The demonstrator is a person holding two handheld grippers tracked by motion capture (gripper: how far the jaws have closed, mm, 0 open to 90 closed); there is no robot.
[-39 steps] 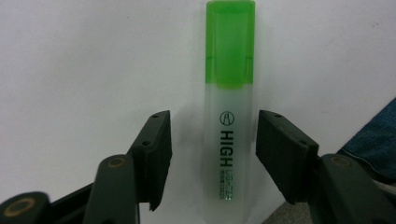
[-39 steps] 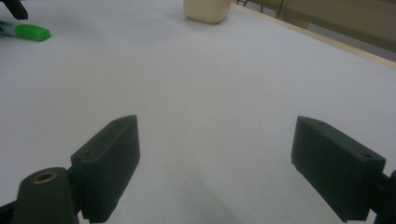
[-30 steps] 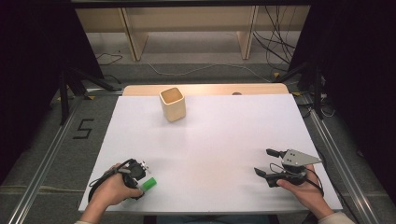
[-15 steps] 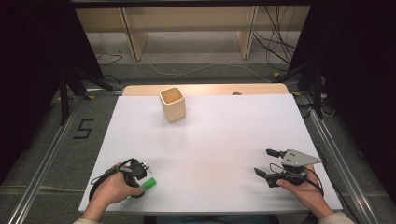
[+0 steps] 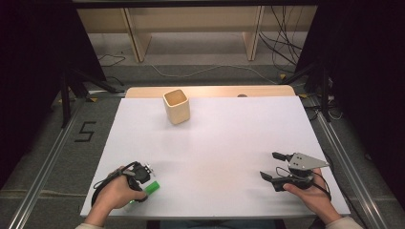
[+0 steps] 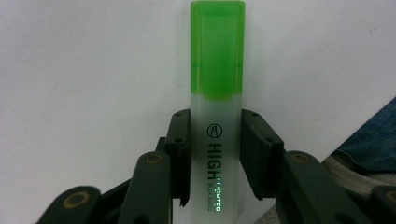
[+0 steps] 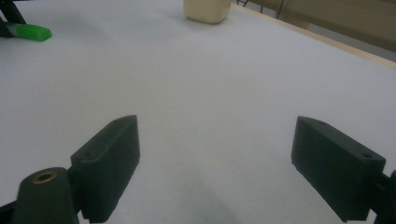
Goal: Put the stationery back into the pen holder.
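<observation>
Left gripper [image 6: 215, 154], held in the person's left hand [image 5: 114, 195] at the near left corner of the table [image 5: 229, 143], has just closed its jaws and now clamps a highlighter [image 6: 215, 93] across its pale barrel. The highlighter lies flat on the table and points away from the jaws, its green cap clear of the pads. In the high view the green cap [image 5: 152, 188] pokes out beside the hand.

Right gripper [image 5: 277, 166] rests in the right hand [image 5: 310, 198] at the near right corner, jaws wide apart with bare table between them.

A white sheet covers the table, and a strip of light wood shows along its far edge. Beyond the table stand wooden shelf legs on a grey floor with loose cables. Dark curtains hang on both sides. A "5" [image 5: 86, 131] is marked on the floor to the left.

A small wooden cup [image 5: 176, 106] stands upright near the far edge, left of centre; its inside looks empty from above.

The left gripper view reads "HIGH" printed on the barrel, too small to see from above. The right gripper view catches the green cap [image 7: 32, 31] at far left and the cup's base [image 7: 208, 10] at the top.
</observation>
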